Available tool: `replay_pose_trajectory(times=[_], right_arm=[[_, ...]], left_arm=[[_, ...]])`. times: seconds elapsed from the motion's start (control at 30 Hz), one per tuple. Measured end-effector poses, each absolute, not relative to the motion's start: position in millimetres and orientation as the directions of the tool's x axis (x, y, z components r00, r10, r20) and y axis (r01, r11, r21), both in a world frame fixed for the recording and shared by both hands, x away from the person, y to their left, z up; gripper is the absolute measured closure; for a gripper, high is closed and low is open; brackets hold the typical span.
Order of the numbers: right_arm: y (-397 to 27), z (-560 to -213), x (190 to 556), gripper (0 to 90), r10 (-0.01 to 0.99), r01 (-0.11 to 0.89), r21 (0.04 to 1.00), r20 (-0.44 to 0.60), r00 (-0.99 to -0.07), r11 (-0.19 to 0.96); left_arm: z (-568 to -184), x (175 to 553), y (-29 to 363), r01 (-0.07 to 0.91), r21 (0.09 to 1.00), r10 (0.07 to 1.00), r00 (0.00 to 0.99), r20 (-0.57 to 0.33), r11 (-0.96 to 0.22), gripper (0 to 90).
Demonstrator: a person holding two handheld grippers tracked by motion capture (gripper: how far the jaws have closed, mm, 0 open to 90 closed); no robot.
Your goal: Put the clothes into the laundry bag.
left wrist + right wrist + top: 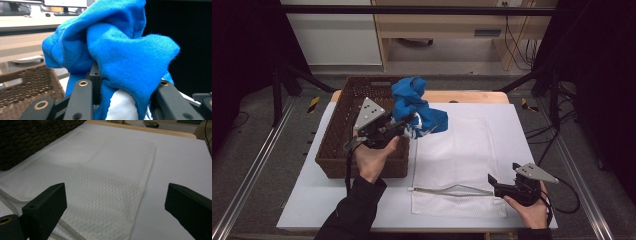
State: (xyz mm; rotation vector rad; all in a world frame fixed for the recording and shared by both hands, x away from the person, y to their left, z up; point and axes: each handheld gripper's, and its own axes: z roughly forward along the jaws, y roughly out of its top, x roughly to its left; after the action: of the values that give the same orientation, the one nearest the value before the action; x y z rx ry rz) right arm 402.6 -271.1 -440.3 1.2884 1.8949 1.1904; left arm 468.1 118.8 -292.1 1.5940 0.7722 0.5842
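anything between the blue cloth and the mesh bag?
Nothing visible. The left gripper holds the blue cloth just past the basket's right rim, above the mesh bag's far left corner. The right gripper waits open at the bag's near edge.

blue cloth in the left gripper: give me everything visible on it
The blue cloth is a soft knit garment, bright blue, with a white patch low down in the left gripper view. It is bunched and crumpled, held off the table by the left gripper, whose jaws are closed on its lower folds. It hangs between the wicker basket and the white mesh bag, its upper part over the basket's far right corner. Whether it touches the basket rim cannot be told.
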Motion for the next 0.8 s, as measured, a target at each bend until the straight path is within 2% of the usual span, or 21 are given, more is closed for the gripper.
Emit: replay_pose_trajectory(times=[0.4, 0.8], right_arm=[[-273, -442, 402, 4.6, 0.922, 0.438, 0.886, 0.034, -0.385, 0.151], [-275, -442, 403, 4.9, 0.924, 0.44, 0.886, 0.033, -0.381, 0.15]], left_arm=[[-313, 471, 69, 0.174, 0.977, 0.71, 0.703, -0.034, -0.126, 65.3], [-338, 473, 37, 0.191, 0.968, 0.688, 0.725, -0.027, -0.163, 64.9]])
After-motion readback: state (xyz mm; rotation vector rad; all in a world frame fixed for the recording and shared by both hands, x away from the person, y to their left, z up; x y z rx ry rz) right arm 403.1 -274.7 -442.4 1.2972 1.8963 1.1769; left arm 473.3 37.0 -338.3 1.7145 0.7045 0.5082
